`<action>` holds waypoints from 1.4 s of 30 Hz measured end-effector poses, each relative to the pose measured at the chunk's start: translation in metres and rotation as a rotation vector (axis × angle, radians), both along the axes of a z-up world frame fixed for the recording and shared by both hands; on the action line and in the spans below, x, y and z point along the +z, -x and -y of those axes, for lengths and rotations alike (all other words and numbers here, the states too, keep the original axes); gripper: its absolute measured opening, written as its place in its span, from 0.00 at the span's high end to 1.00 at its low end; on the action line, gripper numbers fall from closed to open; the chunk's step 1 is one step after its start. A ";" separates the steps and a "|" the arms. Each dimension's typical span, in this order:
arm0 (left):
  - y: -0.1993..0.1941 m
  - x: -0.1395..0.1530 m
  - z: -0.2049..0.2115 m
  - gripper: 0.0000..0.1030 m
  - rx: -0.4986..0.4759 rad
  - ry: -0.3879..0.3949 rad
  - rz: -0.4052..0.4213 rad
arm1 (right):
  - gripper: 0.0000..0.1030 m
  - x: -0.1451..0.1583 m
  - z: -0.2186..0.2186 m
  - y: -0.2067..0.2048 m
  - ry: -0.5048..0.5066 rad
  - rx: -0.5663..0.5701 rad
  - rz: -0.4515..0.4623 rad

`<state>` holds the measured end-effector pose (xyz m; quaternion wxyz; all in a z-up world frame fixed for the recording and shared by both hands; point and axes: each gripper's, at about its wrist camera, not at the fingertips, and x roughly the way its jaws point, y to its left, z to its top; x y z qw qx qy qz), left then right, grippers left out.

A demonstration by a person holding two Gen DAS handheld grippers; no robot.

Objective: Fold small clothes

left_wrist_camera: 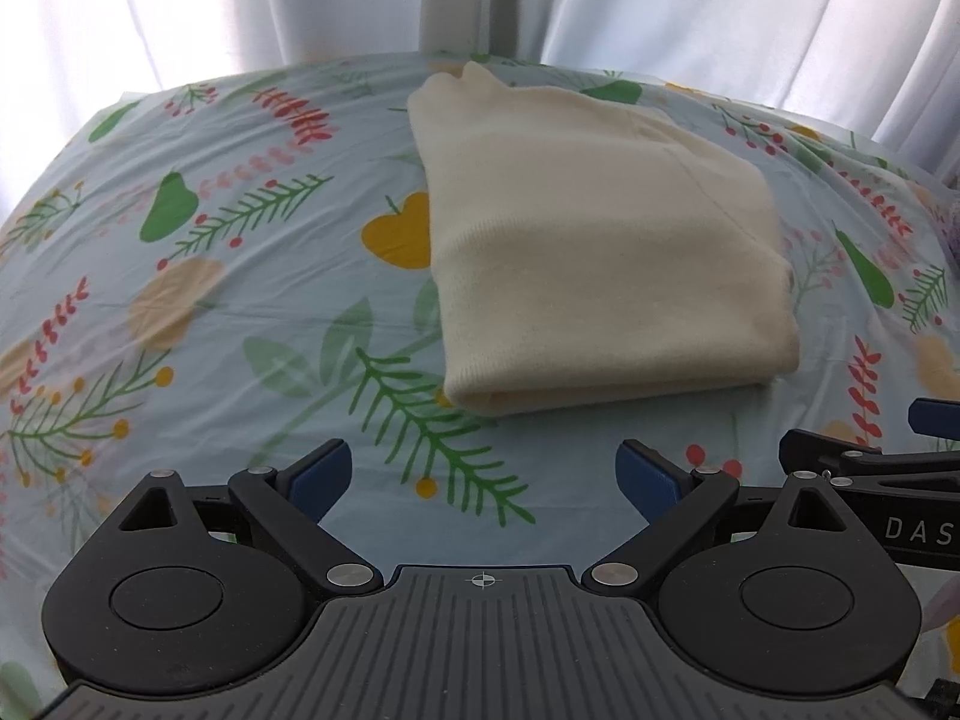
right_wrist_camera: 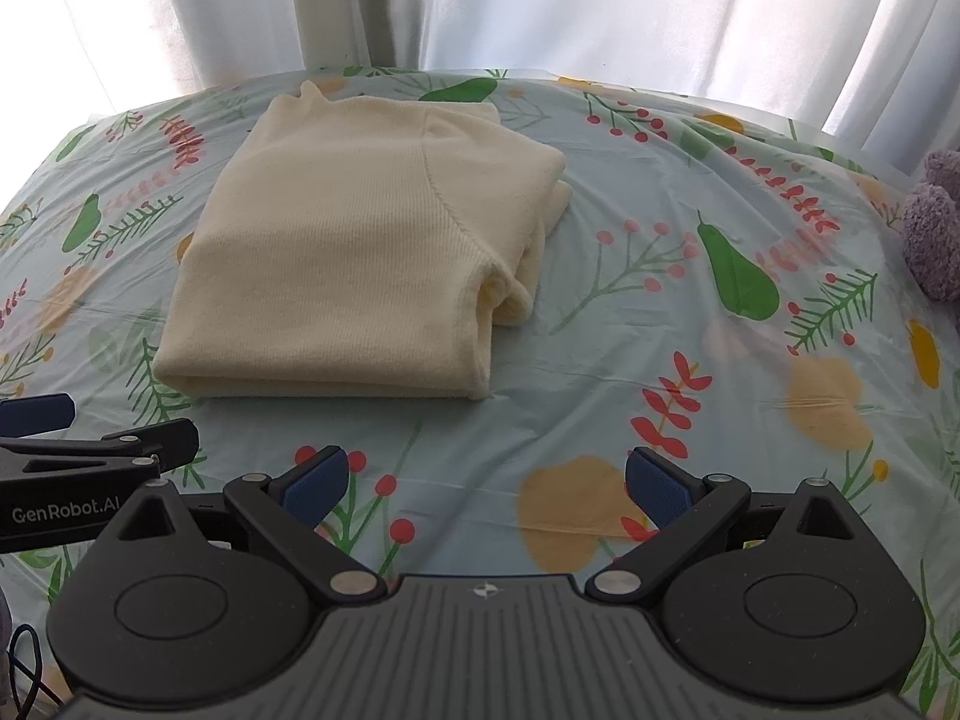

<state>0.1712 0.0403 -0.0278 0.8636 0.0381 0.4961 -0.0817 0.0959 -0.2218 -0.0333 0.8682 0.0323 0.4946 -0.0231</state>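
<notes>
Both my left gripper (left_wrist_camera: 485, 471) and right gripper (right_wrist_camera: 487, 480) gape wide, empty; folded cream knit top (right_wrist_camera: 354, 252) looks soft, light, floppy—I'd pinch its layered near edge.

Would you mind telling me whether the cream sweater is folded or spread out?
Folded: the sweater lies as a compact stack, with layered edges showing at its near side.

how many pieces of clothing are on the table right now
1 for certain: a folded cream sweater in front of both open grippers, touching neither. A fuzzy purple thing at the right edge is cut off, so whether it is clothing is unclear.
</notes>
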 end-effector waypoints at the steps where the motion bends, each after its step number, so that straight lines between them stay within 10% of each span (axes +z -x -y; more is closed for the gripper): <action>1: 0.000 0.000 0.000 0.05 -0.001 0.000 -0.001 | 0.04 0.000 0.000 0.000 0.000 0.000 0.000; 42: 0.001 0.001 0.005 0.05 -0.023 0.006 -0.011 | 0.04 0.005 0.003 0.003 0.012 0.005 0.013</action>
